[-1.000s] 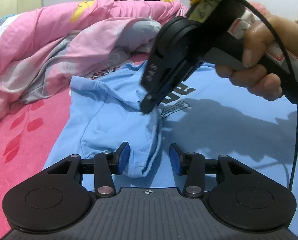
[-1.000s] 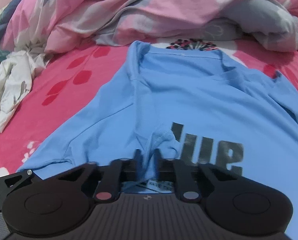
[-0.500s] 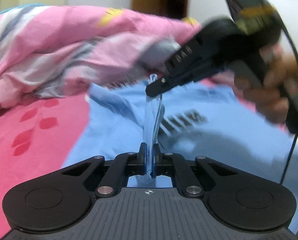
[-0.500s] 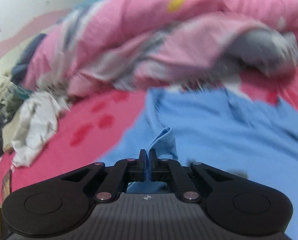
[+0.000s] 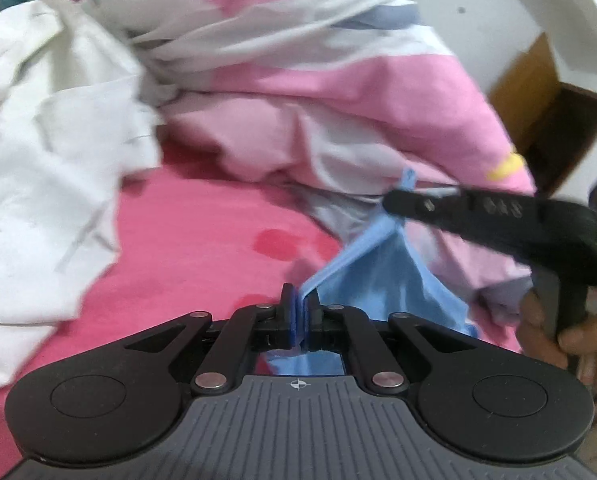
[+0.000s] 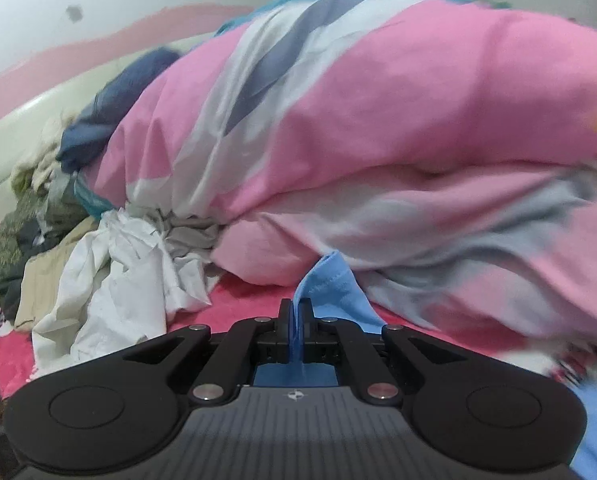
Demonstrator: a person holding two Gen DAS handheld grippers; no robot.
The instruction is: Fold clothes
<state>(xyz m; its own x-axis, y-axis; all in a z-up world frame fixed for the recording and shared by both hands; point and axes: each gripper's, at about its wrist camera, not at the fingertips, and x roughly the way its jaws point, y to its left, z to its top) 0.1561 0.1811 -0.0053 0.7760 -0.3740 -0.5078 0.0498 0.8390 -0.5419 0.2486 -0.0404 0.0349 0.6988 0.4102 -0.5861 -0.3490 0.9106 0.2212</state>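
Observation:
The light blue T-shirt (image 5: 382, 276) is lifted off the pink bed sheet (image 5: 202, 248), stretched between both grippers. My left gripper (image 5: 299, 312) is shut on one fold of its edge. My right gripper (image 5: 396, 202) shows in the left wrist view to the right and above, shut on another bit of the same edge, a blue tip sticking up past it. In the right wrist view my right gripper (image 6: 297, 322) is shut on the blue T-shirt (image 6: 330, 280), which hangs below. The rest of the shirt is hidden.
A big pink, white and grey quilt (image 6: 378, 140) lies heaped just ahead, also in the left wrist view (image 5: 318, 80). A crumpled white garment (image 5: 46, 140) lies left on the sheet, also in the right wrist view (image 6: 110, 276). Dark and olive clothes (image 6: 38, 216) pile at far left.
One second ago my left gripper was open around the shirt fold; it has shut on it. Both grippers have lifted the shirt edge and swung left, toward the quilt and white garment.

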